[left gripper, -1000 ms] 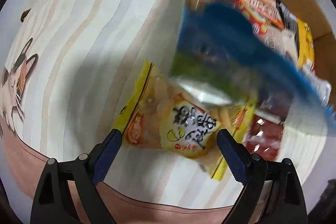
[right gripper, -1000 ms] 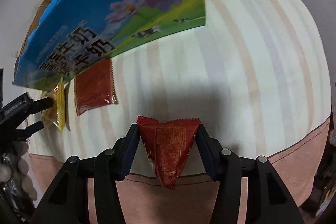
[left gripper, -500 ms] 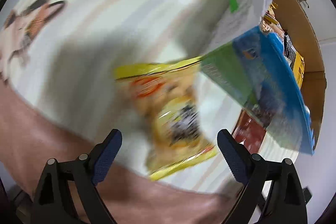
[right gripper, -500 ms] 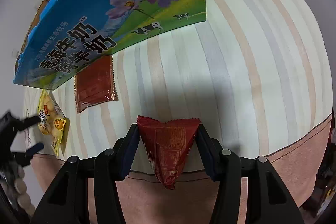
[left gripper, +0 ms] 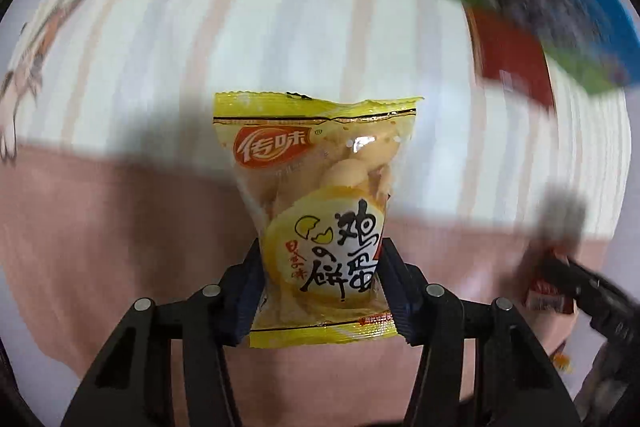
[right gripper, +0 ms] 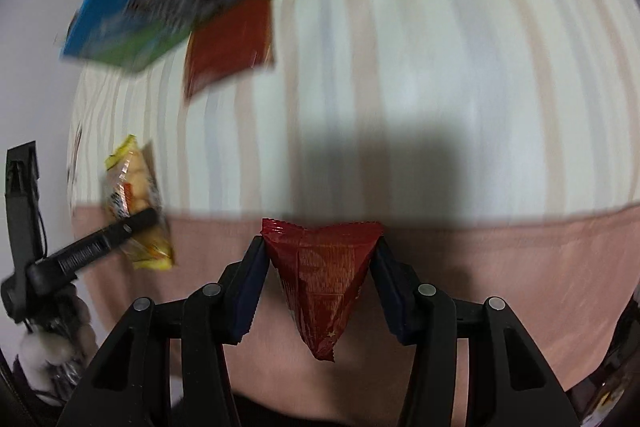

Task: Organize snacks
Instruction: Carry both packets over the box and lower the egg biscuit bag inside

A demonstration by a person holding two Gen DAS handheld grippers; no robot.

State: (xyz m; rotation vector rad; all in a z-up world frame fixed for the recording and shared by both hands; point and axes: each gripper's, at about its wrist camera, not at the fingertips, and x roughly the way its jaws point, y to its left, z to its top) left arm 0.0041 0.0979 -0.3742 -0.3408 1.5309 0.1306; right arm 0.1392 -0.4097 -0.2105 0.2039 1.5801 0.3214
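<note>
We are holding a yellow pack (left gripper: 320, 215) in the left tongs (left gripper: 320, 291), clamped across its lower half, above the striped desk (left gripper: 200, 39). It looks light, soft and crinkly, its biscuits likely fragile. The right tongs (right gripper: 320, 275) are clamped on a glossy red pack (right gripper: 320, 275), pinched to a point.

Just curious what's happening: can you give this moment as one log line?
left gripper: holds yellow egg-biscuit pack | right gripper: holds red snack packet | red sachet: on cloth
</note>
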